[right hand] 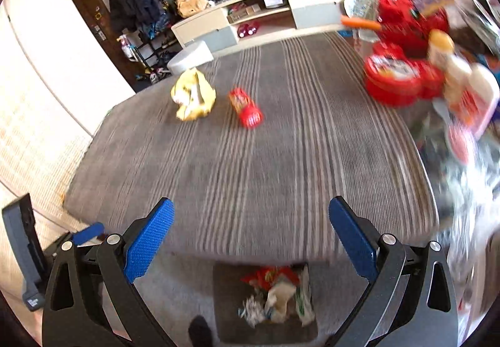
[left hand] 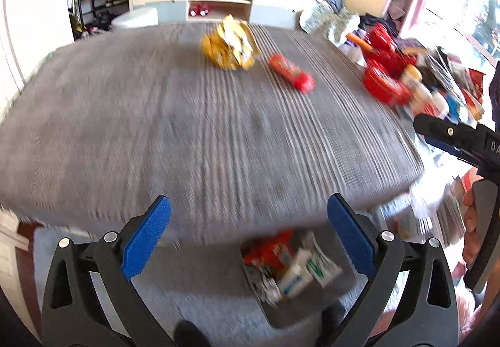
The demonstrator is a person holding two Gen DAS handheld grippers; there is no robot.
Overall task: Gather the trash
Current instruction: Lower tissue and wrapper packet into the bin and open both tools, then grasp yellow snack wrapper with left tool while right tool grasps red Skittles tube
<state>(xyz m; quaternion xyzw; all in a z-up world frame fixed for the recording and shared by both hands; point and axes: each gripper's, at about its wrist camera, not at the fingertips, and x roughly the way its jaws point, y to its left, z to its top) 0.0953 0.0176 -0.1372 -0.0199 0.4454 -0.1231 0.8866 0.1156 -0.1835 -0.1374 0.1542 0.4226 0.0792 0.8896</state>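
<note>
Two pieces of trash lie on the grey striped table (left hand: 187, 128): a crumpled yellow wrapper (left hand: 230, 43) and, just beside it, a red packet (left hand: 292, 72). I have both claws released and holding nothing; my left gripper (left hand: 249, 228) and right gripper (right hand: 251, 229) hover over the table's near edge. Below that edge the dark bin (right hand: 231, 309) holds wrappers, blurred beyond reading. Red tubs (right hand: 393, 81) and bottles crowd the table's right end, smeared by motion.
</note>
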